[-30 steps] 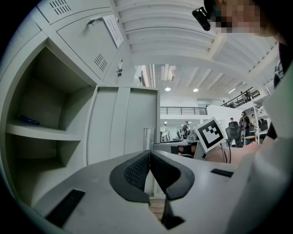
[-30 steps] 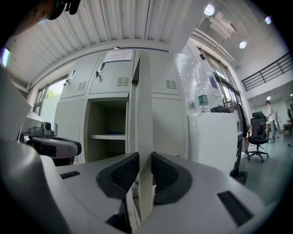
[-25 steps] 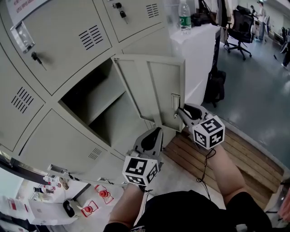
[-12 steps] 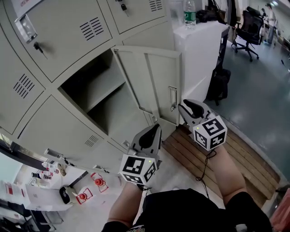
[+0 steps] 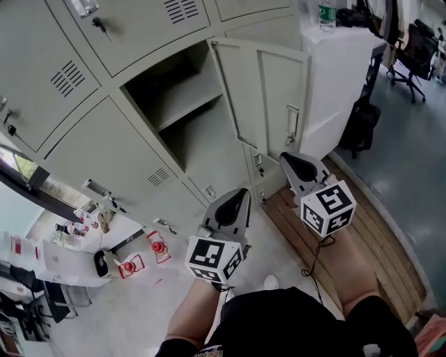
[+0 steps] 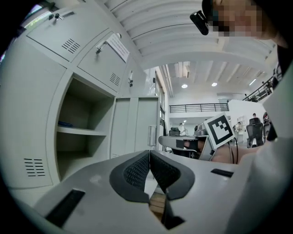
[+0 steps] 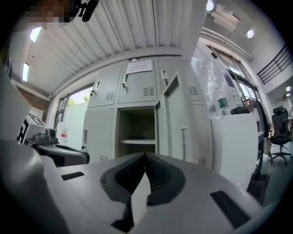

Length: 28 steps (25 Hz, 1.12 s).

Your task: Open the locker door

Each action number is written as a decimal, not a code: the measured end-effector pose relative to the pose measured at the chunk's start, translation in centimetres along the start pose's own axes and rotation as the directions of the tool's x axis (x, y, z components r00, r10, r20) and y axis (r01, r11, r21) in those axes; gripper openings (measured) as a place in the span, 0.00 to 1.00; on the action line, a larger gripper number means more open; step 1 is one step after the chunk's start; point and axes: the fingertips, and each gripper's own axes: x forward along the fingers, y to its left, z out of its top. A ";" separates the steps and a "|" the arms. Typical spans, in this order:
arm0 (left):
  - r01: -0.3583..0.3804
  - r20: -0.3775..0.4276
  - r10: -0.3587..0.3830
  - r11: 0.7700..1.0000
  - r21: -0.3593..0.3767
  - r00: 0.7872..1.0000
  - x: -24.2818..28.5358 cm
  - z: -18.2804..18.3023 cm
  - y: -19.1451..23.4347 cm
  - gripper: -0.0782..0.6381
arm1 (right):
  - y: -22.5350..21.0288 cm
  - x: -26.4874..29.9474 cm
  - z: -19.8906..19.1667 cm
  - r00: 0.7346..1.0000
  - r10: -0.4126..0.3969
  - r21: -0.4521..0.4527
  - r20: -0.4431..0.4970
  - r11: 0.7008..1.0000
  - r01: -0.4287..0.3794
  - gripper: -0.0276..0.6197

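Note:
The grey locker door (image 5: 268, 97) stands swung open to the right, with its handle (image 5: 292, 125) on the inner face. Behind it the open compartment (image 5: 181, 104) shows one shelf. My right gripper (image 5: 284, 157) is shut and empty, a little below the door and apart from it. My left gripper (image 5: 240, 192) is also shut on nothing, lower and to the left. In the left gripper view its gripper (image 6: 149, 153) points at the door (image 6: 137, 123). In the right gripper view its gripper (image 7: 145, 155) faces the compartment (image 7: 136, 132) and door (image 7: 176, 123).
Closed lockers with keys surround the open one. A white cabinet (image 5: 341, 77) with a bottle (image 5: 327, 14) stands right of the door, a black bag (image 5: 359, 125) beside it. Wooden boards (image 5: 355, 216) lie underfoot. Small red items (image 5: 157, 245) and a white box (image 5: 63, 261) sit on the floor left.
My right gripper has let go of the door's handle edge, pulled back and shut. The door has stayed open. Both grippers have drawn away from the lockers.

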 end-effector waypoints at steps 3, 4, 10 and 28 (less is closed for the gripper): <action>-0.051 0.000 0.051 0.999 -0.001 0.999 -2.9 -0.1 1.0 0.13 | 3.7 0.7 -0.3 0.998 0.069 0.001 -0.008 0.998 -0.069 0.13; -0.068 0.000 0.068 0.998 0.000 0.998 -3.9 -0.1 1.4 0.13 | 4.9 0.9 -0.4 0.996 0.090 0.003 -0.009 0.996 -0.090 0.13; -0.150 0.002 0.150 0.989 -0.006 0.989 -10.1 -0.3 4.3 0.13 | 12.2 2.1 -0.5 0.984 0.178 0.014 -0.013 0.984 -0.177 0.13; -0.105 -0.019 0.104 0.992 -0.074 0.994 -23.7 -3.1 4.5 0.13 | 26.1 -3.7 -4.1 0.984 0.143 0.062 -0.103 0.989 -0.137 0.13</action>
